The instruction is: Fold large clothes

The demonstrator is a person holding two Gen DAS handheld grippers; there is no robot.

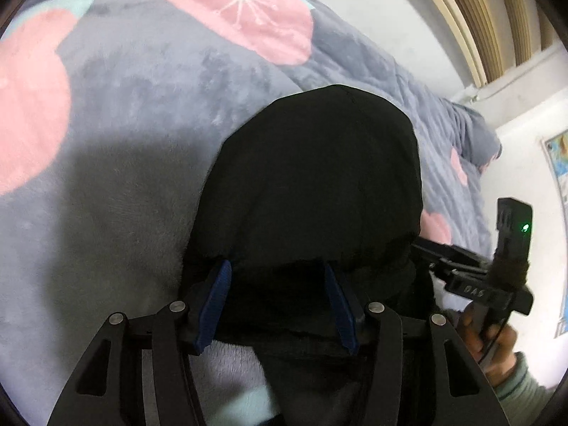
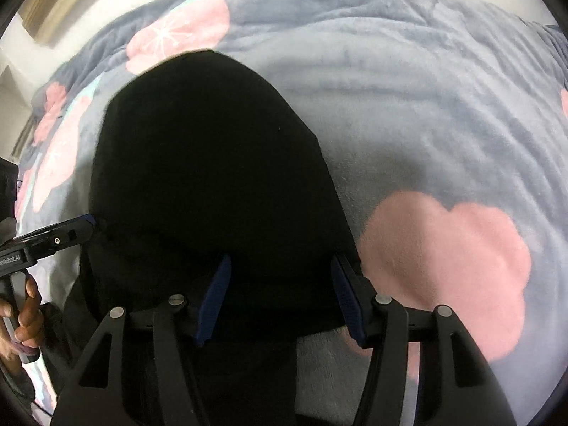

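Observation:
A black garment (image 1: 312, 177) lies folded in a rounded bundle on a grey plush blanket (image 1: 142, 106) printed with pink flowers. My left gripper (image 1: 277, 268) hovers over the bundle's near edge, its blue-padded fingers (image 1: 216, 301) spread apart with dark cloth below and between them, not pinched. In the right wrist view the same black garment (image 2: 213, 163) fills the centre. My right gripper (image 2: 282, 261) stands open over its near edge, and the pads do not press on the cloth. Each gripper shows at the edge of the other's view, held by a hand.
The blanket (image 2: 426, 124) covers the whole bed around the garment, with a big pink flower (image 2: 443, 266) at the right. A white wall (image 1: 390, 17) and a wooden slatted frame (image 1: 479, 17) stand behind. A poster (image 1: 557, 163) hangs on the wall.

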